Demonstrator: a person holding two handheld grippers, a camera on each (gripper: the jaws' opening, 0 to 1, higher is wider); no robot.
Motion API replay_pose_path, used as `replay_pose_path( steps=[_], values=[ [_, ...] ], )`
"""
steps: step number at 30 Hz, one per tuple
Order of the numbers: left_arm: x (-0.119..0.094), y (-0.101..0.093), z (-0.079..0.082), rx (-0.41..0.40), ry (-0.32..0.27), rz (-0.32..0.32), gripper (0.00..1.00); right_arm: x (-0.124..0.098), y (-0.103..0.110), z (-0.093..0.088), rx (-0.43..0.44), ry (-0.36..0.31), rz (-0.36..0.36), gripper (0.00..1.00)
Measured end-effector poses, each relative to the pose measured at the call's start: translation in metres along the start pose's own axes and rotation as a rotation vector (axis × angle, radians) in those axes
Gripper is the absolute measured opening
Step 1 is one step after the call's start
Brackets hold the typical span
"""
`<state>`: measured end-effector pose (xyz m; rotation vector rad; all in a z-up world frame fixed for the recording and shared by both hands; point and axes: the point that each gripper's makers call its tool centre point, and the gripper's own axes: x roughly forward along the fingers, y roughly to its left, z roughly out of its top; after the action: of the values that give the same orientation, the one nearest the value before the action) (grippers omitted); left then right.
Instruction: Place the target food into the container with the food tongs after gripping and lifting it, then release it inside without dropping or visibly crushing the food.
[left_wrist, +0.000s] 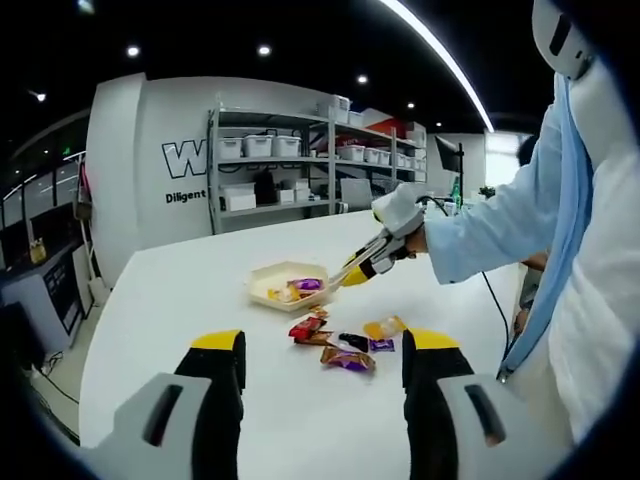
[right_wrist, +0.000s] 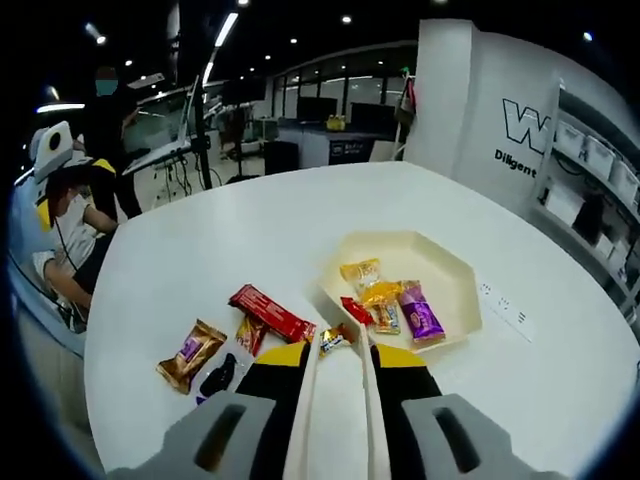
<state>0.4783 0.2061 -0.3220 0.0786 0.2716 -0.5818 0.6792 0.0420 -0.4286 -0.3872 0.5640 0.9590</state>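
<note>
Left gripper view takes in the big round white table (left_wrist: 200, 290), smooth and matte, with wide bare surface near and far and its curved edge dropping off at left. Far back stands a metal shelving rack (left_wrist: 300, 165) of bins. A person's sleeve (left_wrist: 500, 225) reaches in from the right, holding the right gripper (left_wrist: 372, 258), which clamps pale food tongs (left_wrist: 345, 272) whose tips point left toward the container (left_wrist: 285, 285).

Right gripper view shows the container (right_wrist: 440, 270) as a shallow, cream, six-sided tray, sitting well clear of the table edge. Inside lie glossy wrapped snacks: an orange one (right_wrist: 362, 272), a purple one (right_wrist: 420, 312). The tongs (right_wrist: 335, 405) run long and straight away from the camera, the right gripper's jaws pressed onto them.

A red bar (right_wrist: 272, 313) lies diagonally just left of the tray, a brown packet (right_wrist: 190, 355) nearer left.

The left gripper (left_wrist: 325, 345) hovers with jaws spread apart, empty.
</note>
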Motion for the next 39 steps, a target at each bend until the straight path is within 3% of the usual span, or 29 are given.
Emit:
replay_pose_path(
  steps=[15,25,30,39],
  values=[
    [-0.013,0.008,-0.006,-0.013,0.011,0.023,0.61,0.028,0.011,-0.012,0.034,0.049,-0.015,0.2],
    [-0.023,0.013,-0.01,-0.013,0.028,0.036,0.6,0.044,0.003,-0.017,0.095,0.078,-0.051,0.22],
    [-0.025,0.015,-0.01,-0.013,0.031,0.041,0.6,0.054,-0.003,-0.023,0.085,0.1,-0.073,0.22],
    [-0.023,0.017,-0.011,-0.011,0.037,0.037,0.6,0.054,0.003,-0.031,0.091,0.127,-0.051,0.19]
  ],
)
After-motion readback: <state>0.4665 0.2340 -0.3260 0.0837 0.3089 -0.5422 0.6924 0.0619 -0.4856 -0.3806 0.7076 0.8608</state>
